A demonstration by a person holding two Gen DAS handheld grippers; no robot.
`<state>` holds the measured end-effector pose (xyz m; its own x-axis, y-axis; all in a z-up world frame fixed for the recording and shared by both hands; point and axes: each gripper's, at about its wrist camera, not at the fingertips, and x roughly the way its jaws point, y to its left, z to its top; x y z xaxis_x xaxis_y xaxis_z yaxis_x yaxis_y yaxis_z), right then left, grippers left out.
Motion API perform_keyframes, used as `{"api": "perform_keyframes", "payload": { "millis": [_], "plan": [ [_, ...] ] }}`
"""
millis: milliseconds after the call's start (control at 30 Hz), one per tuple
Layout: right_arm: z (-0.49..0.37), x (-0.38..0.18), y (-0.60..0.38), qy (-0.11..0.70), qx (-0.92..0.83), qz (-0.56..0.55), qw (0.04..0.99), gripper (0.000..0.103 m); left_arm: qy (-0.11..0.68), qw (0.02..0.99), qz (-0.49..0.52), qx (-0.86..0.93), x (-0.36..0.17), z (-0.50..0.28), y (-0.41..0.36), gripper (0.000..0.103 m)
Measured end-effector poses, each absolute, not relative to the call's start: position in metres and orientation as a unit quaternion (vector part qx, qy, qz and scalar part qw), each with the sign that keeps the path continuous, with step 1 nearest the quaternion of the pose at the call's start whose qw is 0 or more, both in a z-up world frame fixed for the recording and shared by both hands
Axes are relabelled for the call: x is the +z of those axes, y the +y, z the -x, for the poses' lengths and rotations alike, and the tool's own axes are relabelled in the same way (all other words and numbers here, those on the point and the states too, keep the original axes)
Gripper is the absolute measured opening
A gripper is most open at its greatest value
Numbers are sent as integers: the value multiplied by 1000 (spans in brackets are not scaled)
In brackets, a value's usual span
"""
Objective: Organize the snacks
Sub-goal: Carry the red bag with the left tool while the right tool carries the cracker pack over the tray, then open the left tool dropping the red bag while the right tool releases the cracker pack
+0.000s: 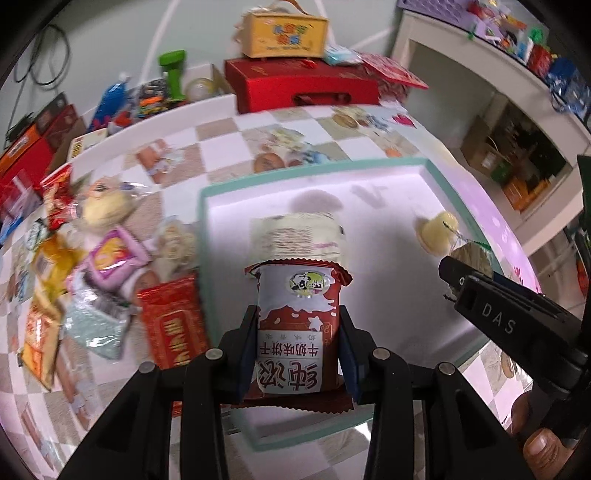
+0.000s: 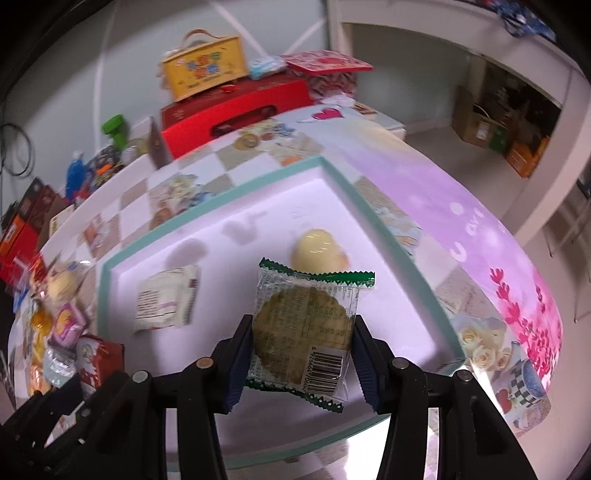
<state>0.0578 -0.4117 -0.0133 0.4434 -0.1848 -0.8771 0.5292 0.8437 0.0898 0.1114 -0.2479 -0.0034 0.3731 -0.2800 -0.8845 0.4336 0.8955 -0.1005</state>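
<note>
Left gripper (image 1: 298, 336) jaws clamping red biscuit packet (image 1: 297, 325), right gripper (image 2: 301, 354) jaws pinching clear cracker packet (image 2: 303, 332) (both above teal-rimmed tray (image 2: 388, 236))

The lower end of the red-and-white biscuit packet (image 1: 298, 332) is hidden behind the left gripper (image 1: 298, 354) fingers, and the packet covers the near part of the cream wrapper (image 1: 299, 236) lying behind it in the tray (image 1: 436, 166). In the right wrist view the clear cracker packet (image 2: 303, 328) hides the near side of the pale yellow round snack (image 2: 317, 247). The snack pile (image 1: 74, 266) by the table's left edge is smeared by motion, so most of its labels cannot be read. The red box (image 2: 236, 110) and yellow box (image 2: 205, 66) at the table's far edge are blurred too. The things on the shelf (image 1: 517, 33) are too small to tell apart. The left gripper's body is cut off by the bottom edge.
</note>
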Motion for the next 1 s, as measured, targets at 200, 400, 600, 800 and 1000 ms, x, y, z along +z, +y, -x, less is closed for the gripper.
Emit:
{"api": "perform_keyframes", "payload": {
  "millis": [200,400,600,800,1000],
  "plan": [
    [-54,-30,-431,494,-238,-199,812,53,530,811,-92,-228,-21,-111,-270,41],
    [-53,-32,-433,497,-237,-203,810,53,532,808,-99,-233,-24,-107,-276,41],
    [-56,-34,-433,500,-237,-201,808,53,533,809,-93,-230,-24,-108,-274,41],
    [-56,-36,-434,504,-239,-204,804,54,523,817,-87,-226,-15,-108,-271,61],
    [-56,-31,-431,499,-238,-199,809,54,518,821,-85,-225,-10,-108,-269,61]
  ]
}}
